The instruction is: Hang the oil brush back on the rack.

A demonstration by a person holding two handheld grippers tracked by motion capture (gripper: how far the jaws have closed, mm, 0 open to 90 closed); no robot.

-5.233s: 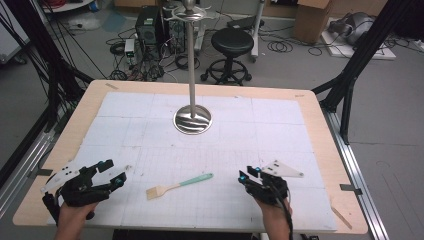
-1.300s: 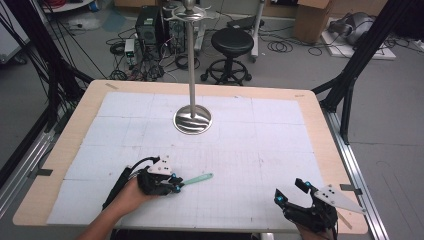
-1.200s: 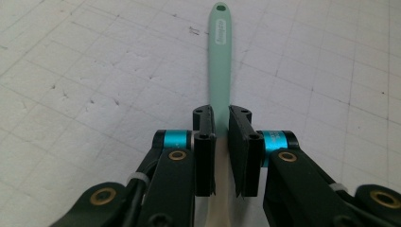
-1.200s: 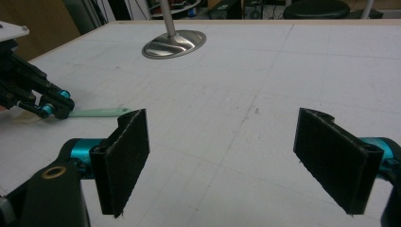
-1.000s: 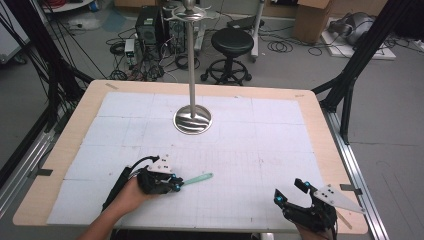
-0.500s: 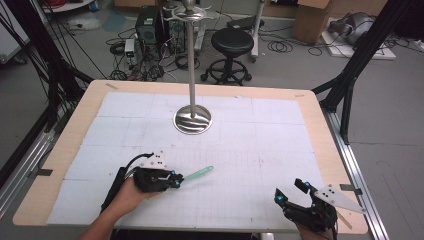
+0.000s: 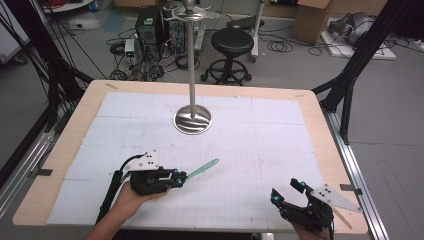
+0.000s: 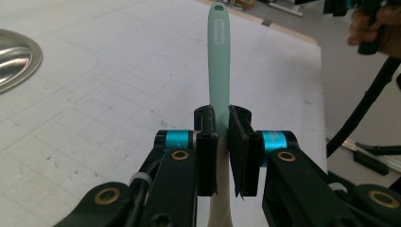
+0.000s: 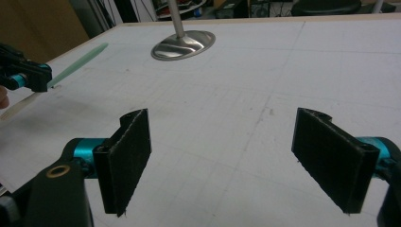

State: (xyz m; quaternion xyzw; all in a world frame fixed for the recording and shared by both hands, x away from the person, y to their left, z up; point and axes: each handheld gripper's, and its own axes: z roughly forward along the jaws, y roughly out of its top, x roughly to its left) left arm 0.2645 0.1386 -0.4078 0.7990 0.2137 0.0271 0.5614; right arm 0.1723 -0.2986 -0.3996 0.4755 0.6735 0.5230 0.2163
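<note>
A brush with a mint-green handle (image 7: 202, 169) and a pale bristle end is clamped in my left gripper (image 7: 176, 178), which is shut on it near the front left of the table. In the left gripper view the handle (image 8: 219, 56) runs straight ahead out of the black pads (image 8: 206, 156), and the gripper (image 8: 221, 142) grips it around its middle. My right gripper (image 7: 286, 191) stands open at the front right corner with nothing between its pads (image 9: 127, 156). From the right gripper view the brush (image 9: 78, 64) appears at the far left.
A metal stand with a round shiny base (image 7: 192, 120) and a tall pole (image 7: 191, 60) rises at the table's middle back. White gridded mats (image 7: 260, 150) cover the wooden table (image 7: 330, 145). A stool and cables lie on the floor beyond.
My left gripper came in from the far left, shut on the brush and tilted its handle up and away. My right gripper moved to the front right corner.
</note>
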